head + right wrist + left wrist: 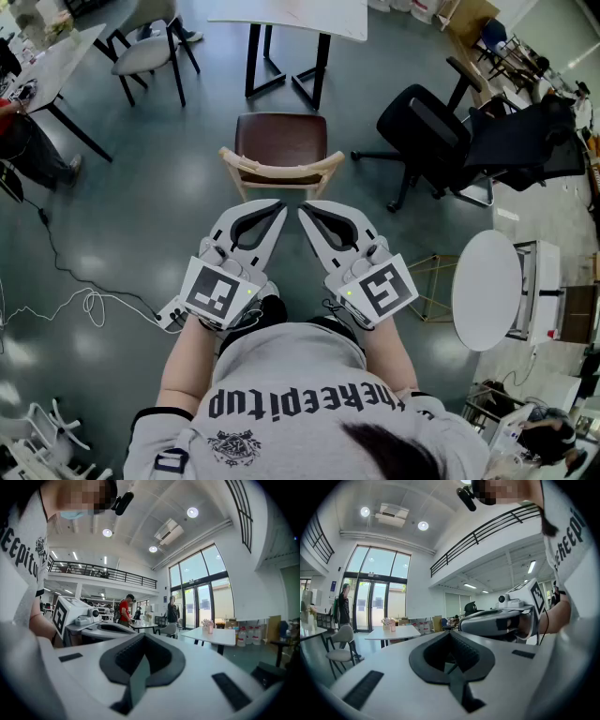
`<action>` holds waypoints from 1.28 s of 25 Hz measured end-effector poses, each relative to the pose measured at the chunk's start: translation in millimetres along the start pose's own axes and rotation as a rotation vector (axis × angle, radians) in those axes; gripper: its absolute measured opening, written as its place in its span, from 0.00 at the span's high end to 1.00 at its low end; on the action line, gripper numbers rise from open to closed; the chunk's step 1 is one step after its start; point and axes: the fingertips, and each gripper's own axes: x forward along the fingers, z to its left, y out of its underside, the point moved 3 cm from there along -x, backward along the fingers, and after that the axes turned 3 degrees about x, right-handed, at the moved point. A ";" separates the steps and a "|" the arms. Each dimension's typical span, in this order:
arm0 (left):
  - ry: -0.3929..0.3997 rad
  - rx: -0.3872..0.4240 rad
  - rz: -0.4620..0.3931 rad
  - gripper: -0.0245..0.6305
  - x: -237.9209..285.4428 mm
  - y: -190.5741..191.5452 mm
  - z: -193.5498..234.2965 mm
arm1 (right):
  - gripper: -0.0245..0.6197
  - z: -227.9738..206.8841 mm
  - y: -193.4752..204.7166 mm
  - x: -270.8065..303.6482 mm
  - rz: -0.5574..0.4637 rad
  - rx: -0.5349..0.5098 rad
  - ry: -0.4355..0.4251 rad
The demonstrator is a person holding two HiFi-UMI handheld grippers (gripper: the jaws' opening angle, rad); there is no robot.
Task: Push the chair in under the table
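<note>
Behind the chair point(281, 150), your left gripper point(277, 204) and right gripper point(304, 210) point closed and empty, ready to push it in.

White left gripper point(277, 206), white right gripper point(306, 210); just past their fingertips, chair point(281, 142): maroon seat, pale wood back. Table point(286, 14) beyond: white top, legs seemingly black.

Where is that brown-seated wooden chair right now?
In the head view the chair stands at centre, just beyond the left gripper and right gripper, with the white table past it at the top edge.
</note>
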 end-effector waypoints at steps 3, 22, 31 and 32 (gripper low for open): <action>0.003 0.000 0.001 0.94 0.0 0.4 6.1 | 0.95 -0.5 -0.5 4.4 -0.002 0.000 0.008; 0.024 0.043 0.015 0.94 -3.3 14.9 28.2 | 0.95 -0.7 9.2 22.8 -0.011 0.041 0.047; 0.028 0.057 0.030 0.94 -1.4 25.4 32.5 | 0.95 -3.5 18.7 25.1 0.028 0.032 0.057; 0.029 0.060 0.030 0.94 0.7 26.5 32.7 | 0.95 -5.9 20.9 25.1 0.033 0.033 0.060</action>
